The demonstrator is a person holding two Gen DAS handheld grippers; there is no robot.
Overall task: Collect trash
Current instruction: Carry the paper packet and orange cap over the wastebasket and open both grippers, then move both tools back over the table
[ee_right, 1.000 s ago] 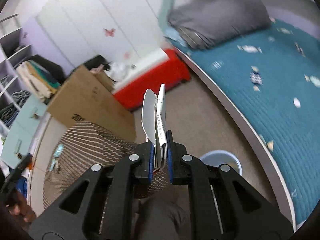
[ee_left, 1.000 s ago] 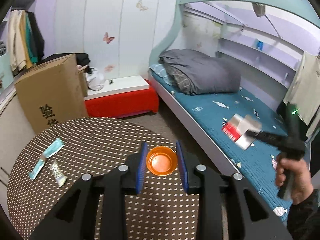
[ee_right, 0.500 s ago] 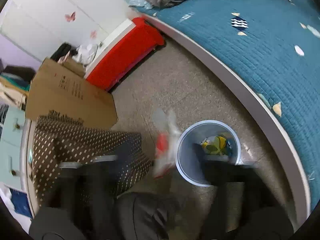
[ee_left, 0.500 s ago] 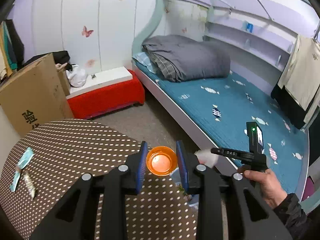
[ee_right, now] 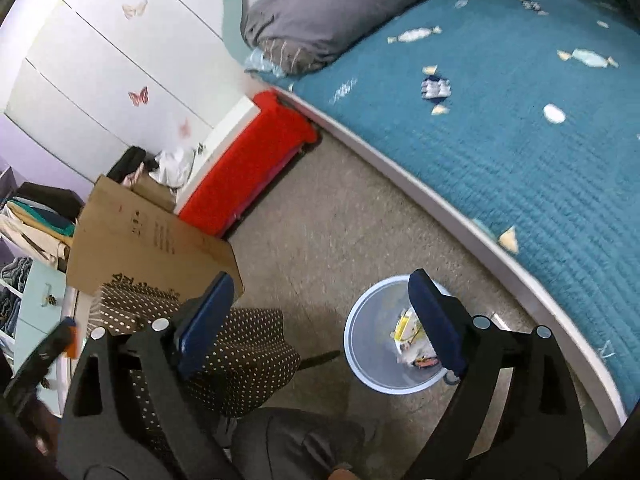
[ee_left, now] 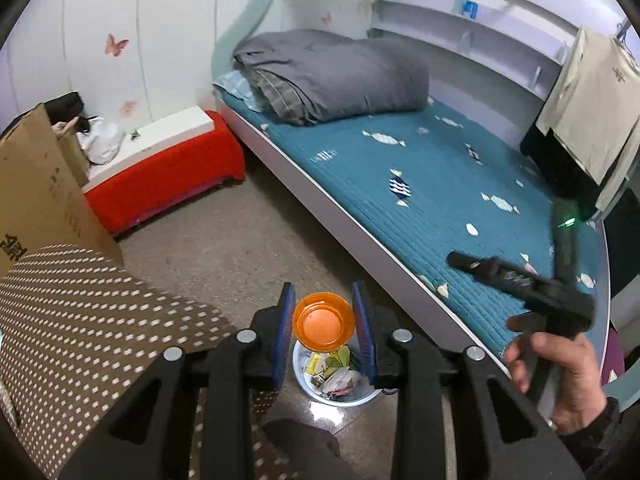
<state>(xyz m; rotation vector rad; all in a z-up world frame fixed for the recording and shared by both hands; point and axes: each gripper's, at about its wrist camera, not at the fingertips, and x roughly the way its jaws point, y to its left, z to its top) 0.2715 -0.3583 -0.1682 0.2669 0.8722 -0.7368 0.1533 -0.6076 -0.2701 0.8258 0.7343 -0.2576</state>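
Right tool (ee_right: 320, 320) opening; carton dropped into bin (ee_right: 364, 360).

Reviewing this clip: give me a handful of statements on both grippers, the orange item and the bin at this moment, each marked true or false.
1. The left gripper is clamped on an orange cup. True.
2. The right gripper holds a folded paper packet. False: its jaws are opening with nothing between them.
3. The light blue trash bin already has wrappers and paper in it. True.
4. The bin stands on the polka-dot table. False: it stands on the floor between the table and the bed.
5. The orange cup is held over the bin in the left wrist view. True.
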